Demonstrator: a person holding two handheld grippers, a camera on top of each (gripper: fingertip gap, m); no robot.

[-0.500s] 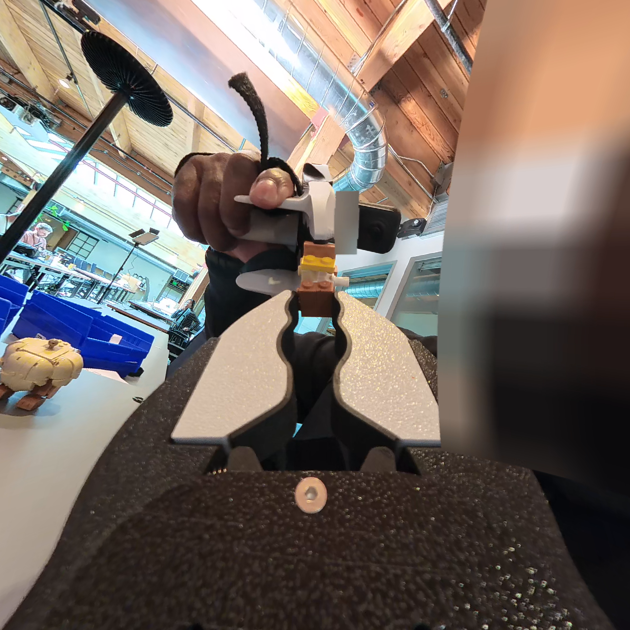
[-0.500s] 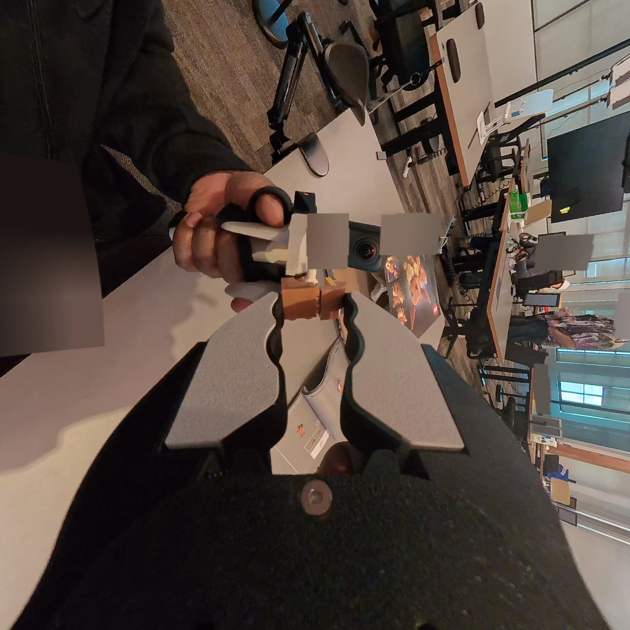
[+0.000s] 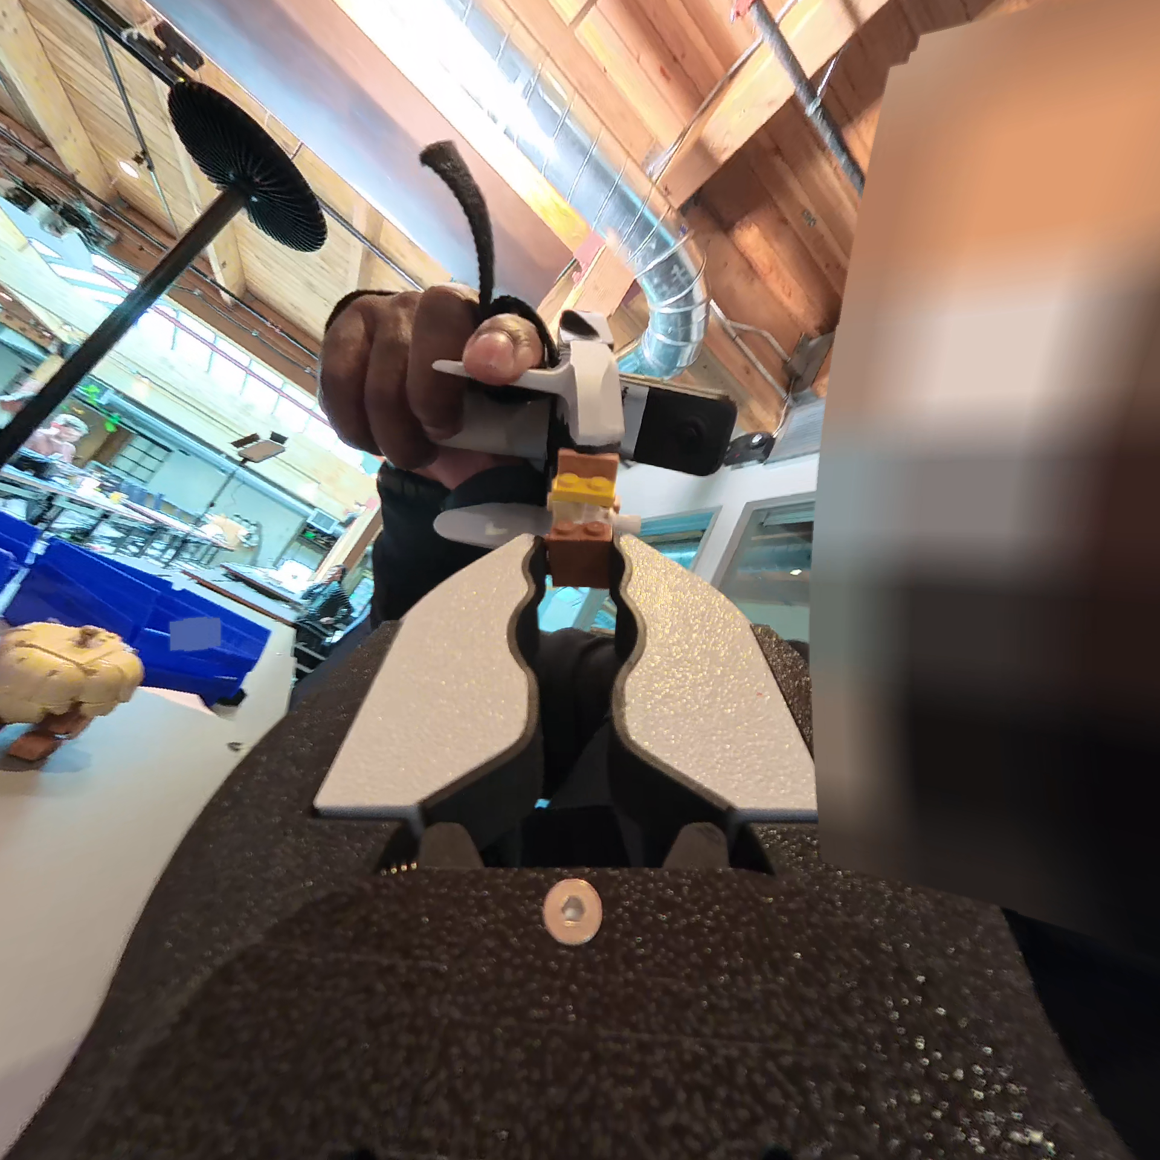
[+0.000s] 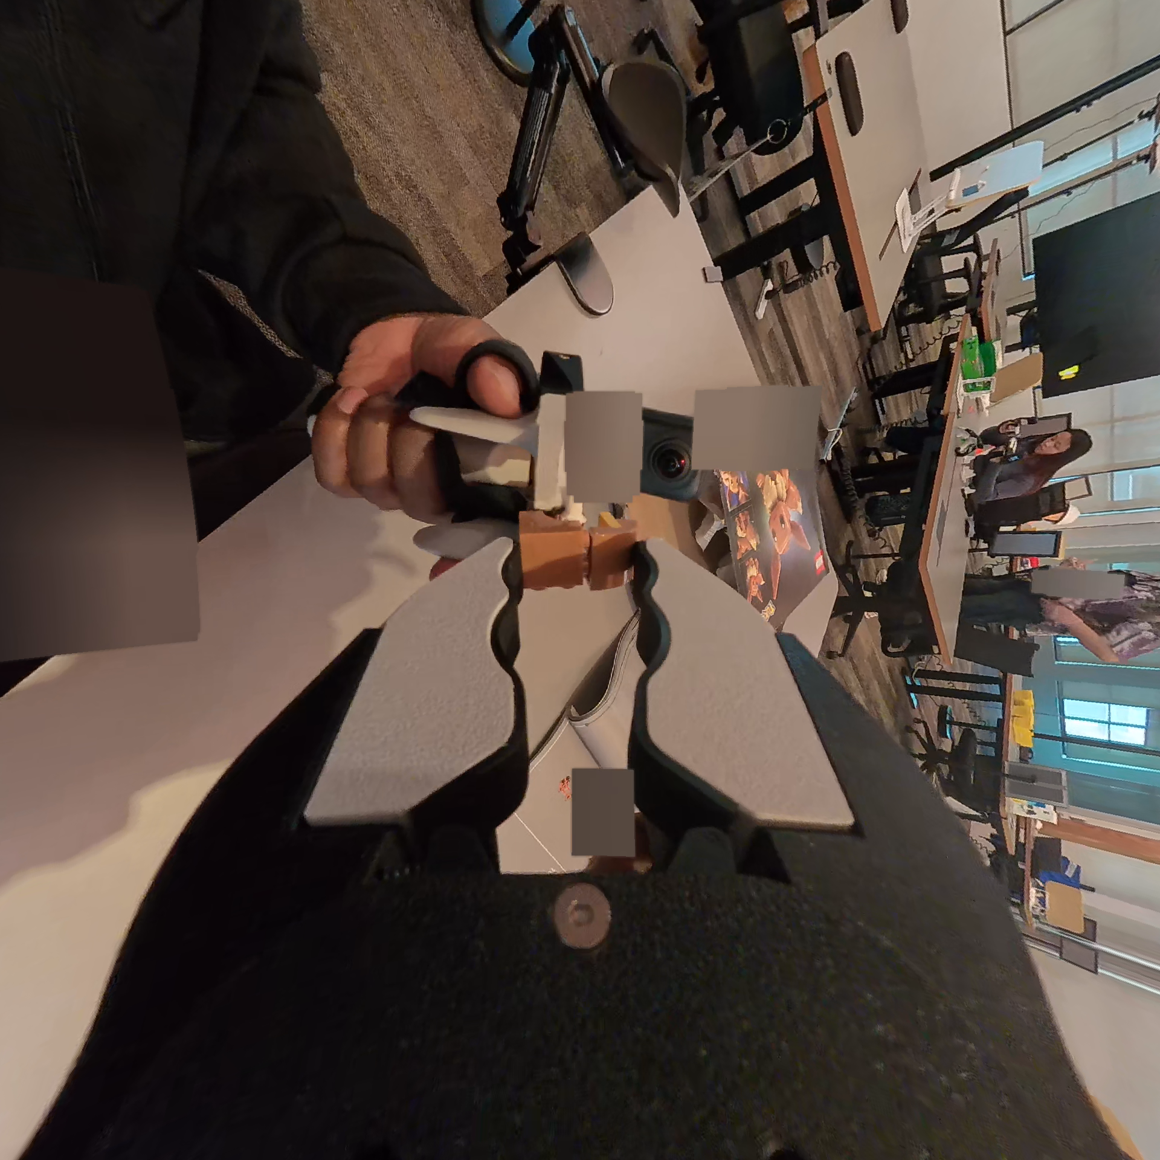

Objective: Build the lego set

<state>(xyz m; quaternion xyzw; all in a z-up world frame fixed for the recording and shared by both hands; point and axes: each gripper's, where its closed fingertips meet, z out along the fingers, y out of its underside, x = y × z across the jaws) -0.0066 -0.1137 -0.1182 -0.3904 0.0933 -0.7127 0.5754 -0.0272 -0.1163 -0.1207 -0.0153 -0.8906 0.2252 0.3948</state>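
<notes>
My left claw (image 3: 574,558) is closed on the brown bottom brick of a small toy-brick assembly (image 3: 580,502), its pads pressing both sides; above that brick sit pale pieces, a yellow plate and another brown block. The assembly hangs in the air between my two hands, above the bench (image 4: 125,722). Far left on the bench stands a cream brick figure (image 3: 63,671) with blue bins (image 3: 94,577) behind it. My right claw (image 4: 574,558) grips the same assembly across two brown blocks set side by side, pads tight on the outer faces. To the right, a printed box (image 4: 772,540) lies flat on the bench, with a grey pouch (image 4: 602,690) nearer me.
</notes>
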